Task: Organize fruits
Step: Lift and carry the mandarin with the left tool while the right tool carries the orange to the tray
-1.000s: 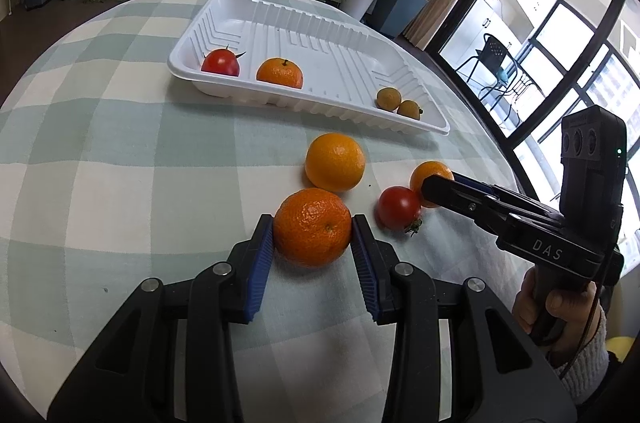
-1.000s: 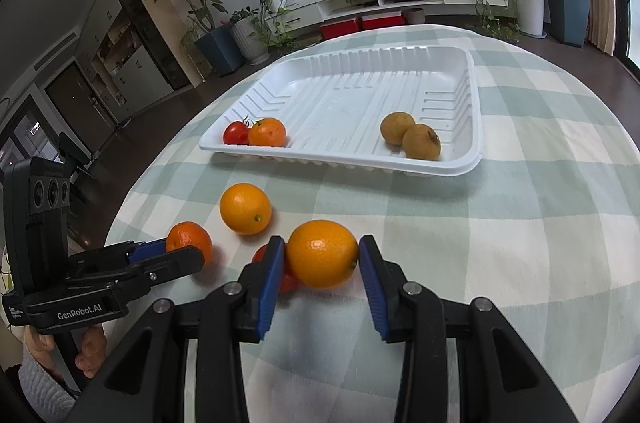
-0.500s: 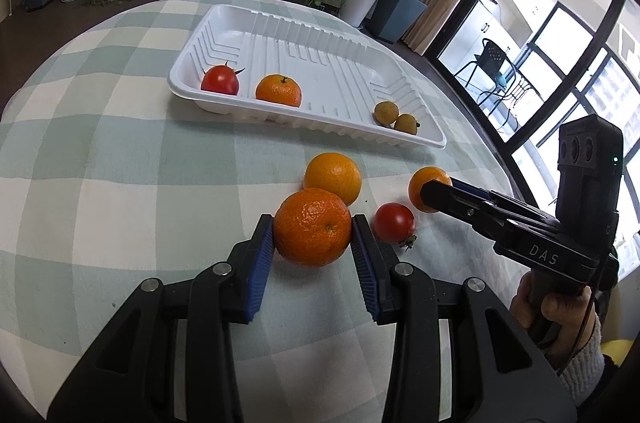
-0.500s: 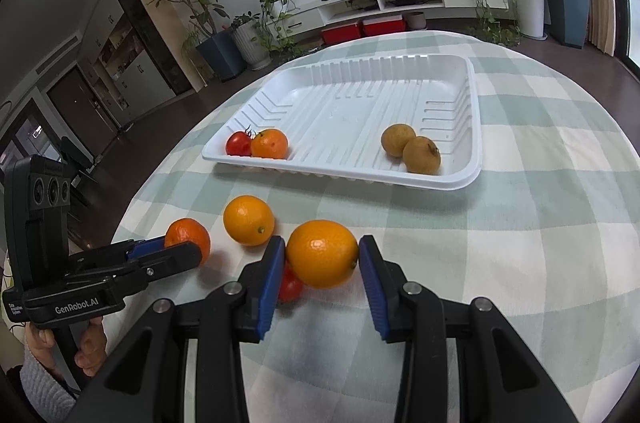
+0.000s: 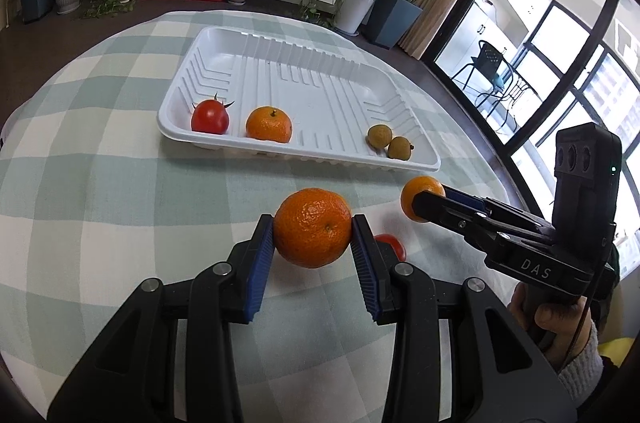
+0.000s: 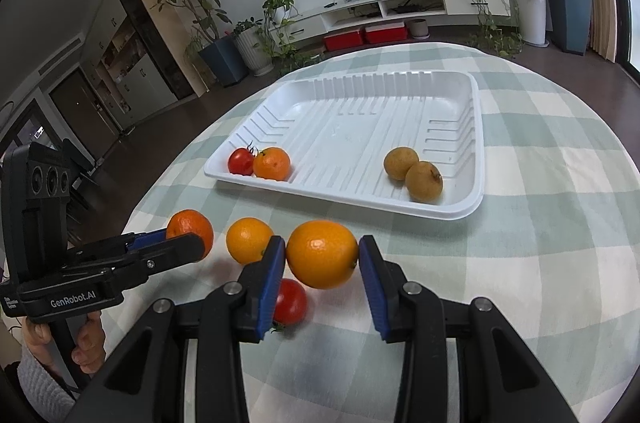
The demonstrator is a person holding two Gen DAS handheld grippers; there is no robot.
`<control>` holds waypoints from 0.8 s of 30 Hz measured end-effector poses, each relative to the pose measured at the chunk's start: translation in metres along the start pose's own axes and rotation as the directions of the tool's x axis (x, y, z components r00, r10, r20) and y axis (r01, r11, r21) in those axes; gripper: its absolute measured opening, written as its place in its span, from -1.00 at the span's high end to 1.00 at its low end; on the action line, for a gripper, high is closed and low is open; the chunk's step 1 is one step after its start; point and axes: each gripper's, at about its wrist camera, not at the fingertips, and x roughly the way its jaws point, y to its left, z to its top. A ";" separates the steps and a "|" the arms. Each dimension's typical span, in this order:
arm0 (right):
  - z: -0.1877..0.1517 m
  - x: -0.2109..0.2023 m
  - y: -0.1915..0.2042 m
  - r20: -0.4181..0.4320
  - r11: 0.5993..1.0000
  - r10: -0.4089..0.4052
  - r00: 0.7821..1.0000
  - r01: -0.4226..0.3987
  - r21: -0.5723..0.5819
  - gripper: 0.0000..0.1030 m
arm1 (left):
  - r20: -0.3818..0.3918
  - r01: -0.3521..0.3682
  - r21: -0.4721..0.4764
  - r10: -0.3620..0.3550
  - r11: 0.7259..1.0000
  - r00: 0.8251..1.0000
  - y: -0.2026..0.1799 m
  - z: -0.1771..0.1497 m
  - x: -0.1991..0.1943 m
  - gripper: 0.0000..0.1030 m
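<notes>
The left gripper has its blue fingers squeezed on a bumpy round mandarin. The right gripper squeezes a smooth round orange. Both fruits hang above the checked surface, near the white plastic tray.

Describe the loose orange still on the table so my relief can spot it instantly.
Start at the white tray on the checked tablecloth. On the cloth before its near edge lies a smooth orange, beside a tomato. Unlike the two other oranges nearby, no tongs grip it.
</notes>
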 end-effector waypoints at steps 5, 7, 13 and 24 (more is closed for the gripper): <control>0.003 0.002 -0.002 0.002 1.000 0.001 1.000 -0.001 0.004 0.20 | -0.003 0.002 -0.002 -0.002 1.000 1.000 0.001 0.003 0.001 0.30; 0.002 0.002 -0.002 0.003 1.000 0.000 1.000 0.000 0.003 0.20 | -0.006 0.002 -0.001 -0.002 1.000 1.000 0.001 0.005 0.003 0.30; 0.002 0.002 -0.002 0.004 1.000 0.000 1.000 0.000 0.004 0.20 | -0.006 0.006 0.002 -0.006 1.000 1.000 0.000 0.011 0.006 0.30; 0.016 0.002 -0.005 0.011 1.000 -0.006 1.000 0.006 -0.004 0.20 | -0.010 0.008 0.010 -0.008 1.000 1.000 -0.002 0.023 0.014 0.30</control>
